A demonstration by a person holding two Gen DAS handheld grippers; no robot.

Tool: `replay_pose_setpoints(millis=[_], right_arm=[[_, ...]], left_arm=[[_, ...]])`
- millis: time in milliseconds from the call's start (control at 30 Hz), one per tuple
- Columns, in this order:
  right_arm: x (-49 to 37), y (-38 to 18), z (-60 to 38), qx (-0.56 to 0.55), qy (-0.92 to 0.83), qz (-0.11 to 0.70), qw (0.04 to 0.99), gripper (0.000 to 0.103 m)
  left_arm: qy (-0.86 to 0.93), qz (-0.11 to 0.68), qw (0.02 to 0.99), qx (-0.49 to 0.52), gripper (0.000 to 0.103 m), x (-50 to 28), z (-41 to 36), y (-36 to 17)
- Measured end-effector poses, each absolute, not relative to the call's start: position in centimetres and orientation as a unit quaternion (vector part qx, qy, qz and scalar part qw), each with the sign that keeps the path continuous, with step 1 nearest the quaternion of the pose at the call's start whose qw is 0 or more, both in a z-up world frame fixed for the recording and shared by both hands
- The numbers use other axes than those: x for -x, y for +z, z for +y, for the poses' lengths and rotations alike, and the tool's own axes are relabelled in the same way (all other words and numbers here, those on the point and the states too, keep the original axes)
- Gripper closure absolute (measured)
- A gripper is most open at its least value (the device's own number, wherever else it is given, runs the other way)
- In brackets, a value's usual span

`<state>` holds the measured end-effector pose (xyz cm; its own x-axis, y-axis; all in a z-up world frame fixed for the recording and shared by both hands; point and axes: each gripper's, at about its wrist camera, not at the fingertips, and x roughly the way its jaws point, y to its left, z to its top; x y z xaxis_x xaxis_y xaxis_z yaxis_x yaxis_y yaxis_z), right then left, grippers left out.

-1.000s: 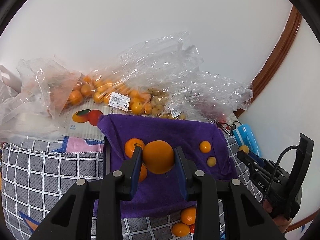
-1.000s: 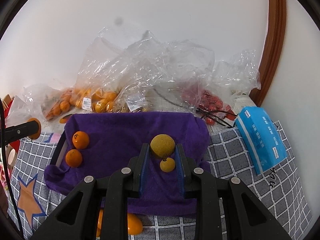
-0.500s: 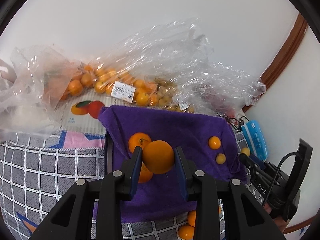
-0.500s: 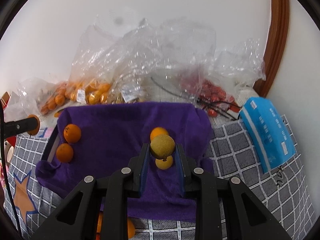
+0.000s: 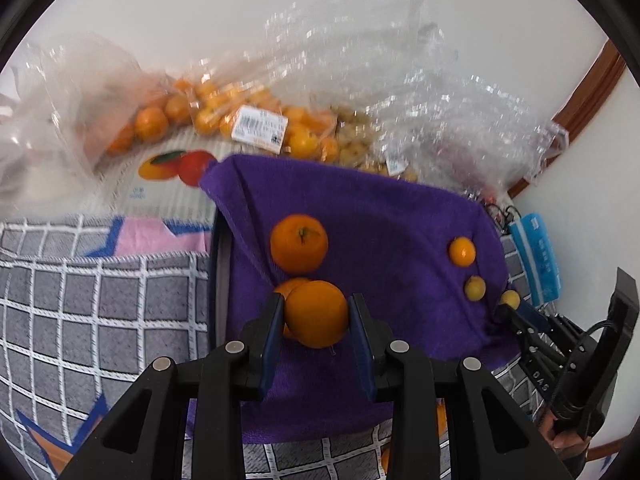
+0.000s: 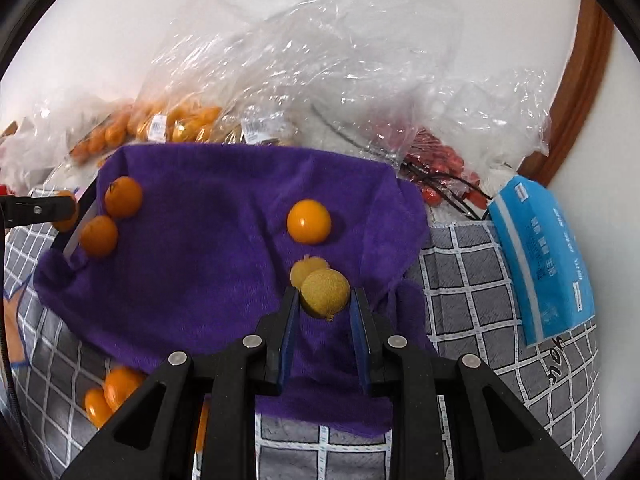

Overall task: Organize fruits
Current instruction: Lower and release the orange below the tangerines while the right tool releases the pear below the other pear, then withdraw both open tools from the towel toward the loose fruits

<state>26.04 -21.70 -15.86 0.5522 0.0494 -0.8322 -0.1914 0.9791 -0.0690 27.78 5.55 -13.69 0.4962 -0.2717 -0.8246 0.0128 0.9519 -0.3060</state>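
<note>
Left gripper [image 5: 316, 314]: jaws clamped on an orange [image 5: 317, 313], held above the purple towel's [image 5: 372, 216] left side.
Left of towel: two oranges [image 5: 299, 243] lie there, one far, one right behind the held fruit.
Right of towel: small orange fruit [image 6: 309, 221] far, small yellow fruit [image 6: 301, 272] nearer.
Right gripper [image 6: 325, 300]: jaws pinched on a rough yellow-green fruit [image 6: 325, 290], just in front of the small yellow fruit.
Far side: clear bags [image 6: 304, 76] of oranges and red fruit against the wall.
Right edge: blue packet [image 6: 542, 256] on the checked cloth [image 6: 472, 280].
Near left: loose oranges [image 6: 114, 394] beside the towel's edge.
</note>
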Motion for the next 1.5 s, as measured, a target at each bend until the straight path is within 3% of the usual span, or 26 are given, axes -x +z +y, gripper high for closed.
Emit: replay_pose_setpoints(millis=[1133, 1200, 1400, 1500], right_arm=[[-26.6, -19.0, -21.1, 0.055, 0.088, 0.489, 0.866, 0.077], [-26.6, -19.0, -20.9, 0.058, 0.088, 0.489, 0.866, 0.075], [-25.8, -17.9, -20.6, 0.062, 0.086, 0.48, 0.871, 0.056], [-25.2, -16.9, -20.6, 0.059, 0.082, 0.471, 0.876, 0.046]], left_arm=[[-0.066, 0.533, 0.835, 0.115, 0.072, -25.8, 4.8, -17.2], [-0.066, 0.533, 0.836, 0.113, 0.072, -25.8, 4.7, -17.2], [-0.063, 0.535, 0.835, 0.113, 0.071, -25.7, 4.7, -16.9], [-0.061, 0.53, 0.839, 0.106, 0.059, -25.1, 4.6, -16.1]])
